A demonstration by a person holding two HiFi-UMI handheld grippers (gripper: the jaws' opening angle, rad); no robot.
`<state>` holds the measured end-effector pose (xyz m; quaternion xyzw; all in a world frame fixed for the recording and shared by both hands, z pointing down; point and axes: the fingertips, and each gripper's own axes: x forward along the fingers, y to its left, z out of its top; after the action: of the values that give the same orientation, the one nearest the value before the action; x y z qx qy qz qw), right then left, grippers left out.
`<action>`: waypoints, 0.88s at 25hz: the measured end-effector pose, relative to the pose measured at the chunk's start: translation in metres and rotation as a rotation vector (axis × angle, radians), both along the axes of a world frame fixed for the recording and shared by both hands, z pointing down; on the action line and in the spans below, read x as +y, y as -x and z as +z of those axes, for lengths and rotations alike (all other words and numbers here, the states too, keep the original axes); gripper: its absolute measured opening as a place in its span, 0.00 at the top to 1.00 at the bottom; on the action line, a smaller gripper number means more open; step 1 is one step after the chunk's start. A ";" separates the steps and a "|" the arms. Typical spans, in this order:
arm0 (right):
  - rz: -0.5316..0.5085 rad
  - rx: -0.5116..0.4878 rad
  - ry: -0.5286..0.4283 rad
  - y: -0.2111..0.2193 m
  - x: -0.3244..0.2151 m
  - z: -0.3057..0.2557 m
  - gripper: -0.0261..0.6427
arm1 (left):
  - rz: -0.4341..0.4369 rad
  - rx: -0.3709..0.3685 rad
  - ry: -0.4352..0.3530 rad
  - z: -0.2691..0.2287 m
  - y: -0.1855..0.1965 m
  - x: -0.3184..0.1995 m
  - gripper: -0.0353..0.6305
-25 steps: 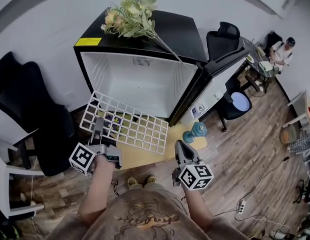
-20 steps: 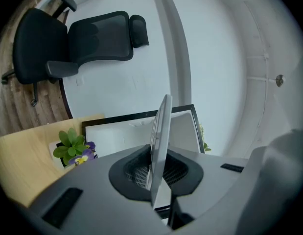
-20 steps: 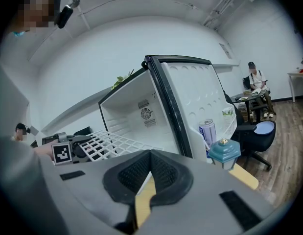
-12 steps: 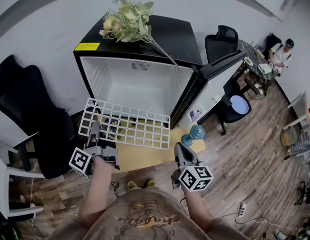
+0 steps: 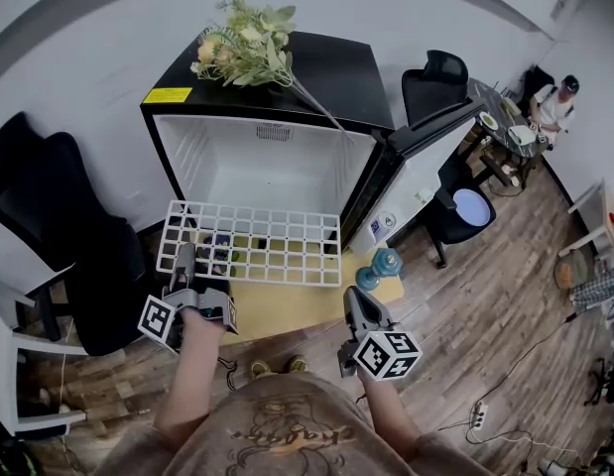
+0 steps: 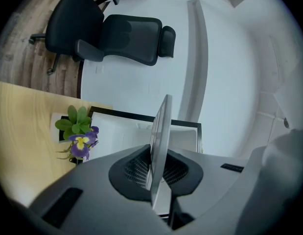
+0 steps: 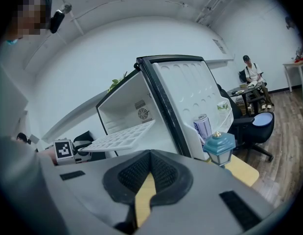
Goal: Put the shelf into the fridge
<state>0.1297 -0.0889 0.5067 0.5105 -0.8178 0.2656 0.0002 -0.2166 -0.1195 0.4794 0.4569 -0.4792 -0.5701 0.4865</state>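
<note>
Left gripper clamps the white wire shelf edge. The open mini fridge is just ahead. Right gripper is closed and empty.

The white grid shelf hangs level just in front of the black fridge. The left gripper pinches its near left edge. The fridge's white cavity gapes, its door swung wide rightward.

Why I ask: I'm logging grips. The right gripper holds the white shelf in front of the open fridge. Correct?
No, the left gripper holds the white shelf in front of the open fridge; the left gripper view shows its fingers shut on the shelf's edge.
</note>
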 end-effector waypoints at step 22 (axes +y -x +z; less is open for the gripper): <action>-0.254 -0.573 0.107 0.058 -0.005 -0.013 0.46 | -0.003 -0.013 0.002 -0.002 -0.003 0.000 0.87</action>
<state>0.0719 -0.0935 0.4934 0.3077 -0.8268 0.4391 -0.1703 -0.2139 -0.1193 0.4771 0.4594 -0.4834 -0.5675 0.4829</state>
